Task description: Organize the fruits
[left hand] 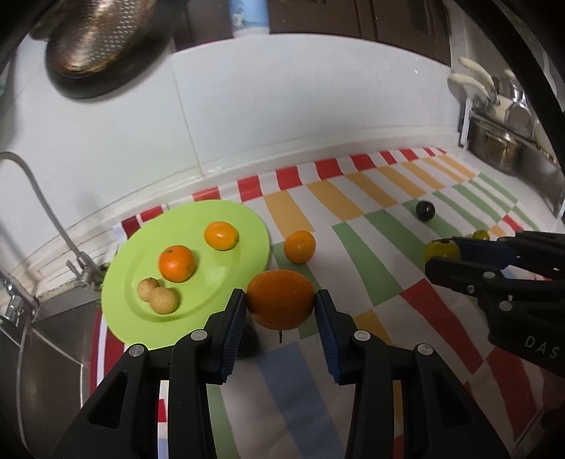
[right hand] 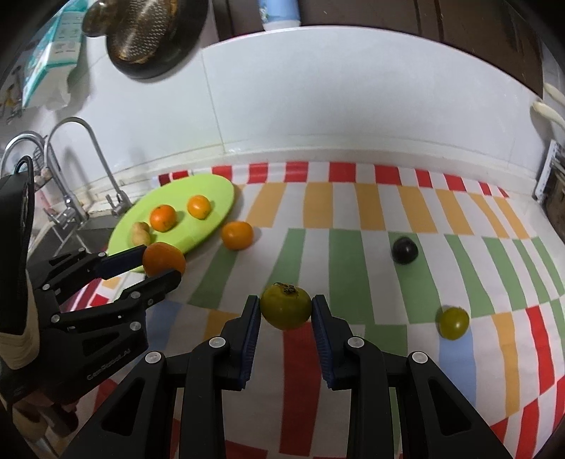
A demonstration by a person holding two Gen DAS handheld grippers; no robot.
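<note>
A large orange [left hand: 280,303] sits gripped at the green plate's [left hand: 148,247] edge; two small oranges [left hand: 176,263] and two tan fruits [left hand: 163,300] lie on it; another orange [left hand: 299,246] just beside; a green tomato [right hand: 286,306] gripped; a second [right hand: 453,322] and a dark plum [right hand: 404,250] lie apart.

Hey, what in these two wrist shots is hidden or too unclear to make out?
- Underside of the large orange, left wrist view: whether it is lifted off the striped cloth is unclear.
- Small tan fruits, right wrist view: partly overlapped; count unclear.
- Blue-and-white cup, both views: cut off by the top edge.
</note>
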